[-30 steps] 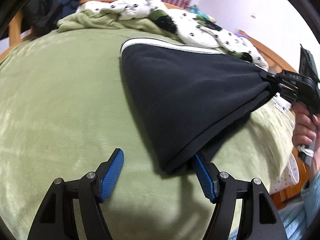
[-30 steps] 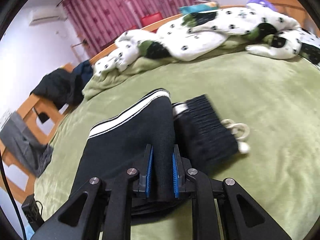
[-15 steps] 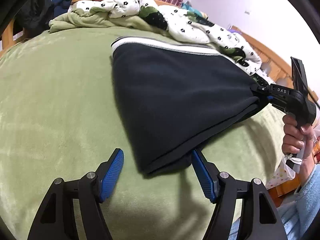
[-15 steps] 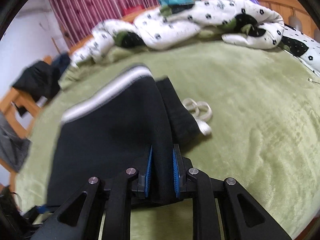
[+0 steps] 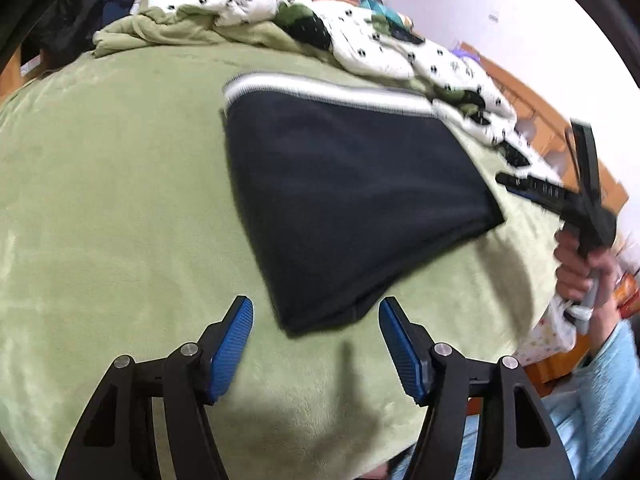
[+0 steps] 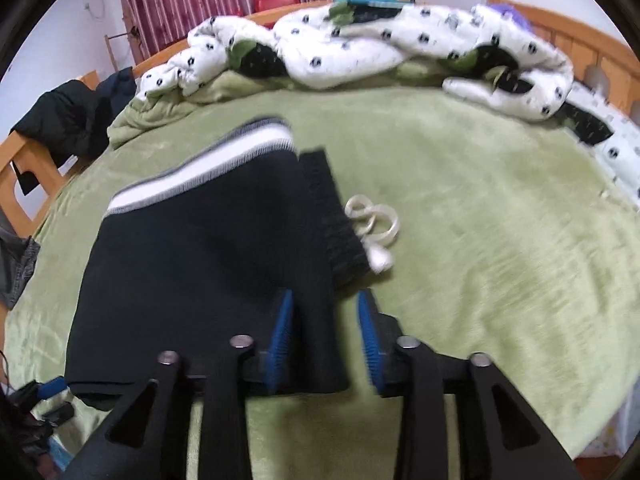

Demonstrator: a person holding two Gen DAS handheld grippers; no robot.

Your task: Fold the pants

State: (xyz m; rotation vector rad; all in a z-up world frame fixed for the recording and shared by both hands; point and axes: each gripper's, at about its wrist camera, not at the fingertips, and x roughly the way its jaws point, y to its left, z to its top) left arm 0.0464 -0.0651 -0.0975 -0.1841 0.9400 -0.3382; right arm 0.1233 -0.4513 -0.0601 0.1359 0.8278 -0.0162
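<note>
The black pants (image 5: 352,208) lie folded flat on the green blanket (image 5: 112,200), a compact dark slab with a white-and-grey striped band along the far edge and a ribbed black waistband peeking out at one side. From the right wrist view a white drawstring (image 6: 374,224) curls loose on the blanket just beside that waistband, something the left wrist view cannot see at all. The left view, in turn, catches the person's hand (image 5: 580,268) and a pale blue sleeve (image 5: 600,392) gripping the right gripper's handle off the near corner of the pants, with the spotted white quilt (image 5: 392,52) heaped along the wooden bed frame behind. The left gripper (image 5: 316,344) hangs over the blanket with its blue pads spread wide, the near corner of the pants lying just ahead of the gap and touching neither pad. The right gripper (image 6: 326,340) has just been opening its jaws: a fold of the black fabric sits between the blue pads, close against the left one, while the right pad stands clear of the cloth with green blanket showing in the gap.
</note>
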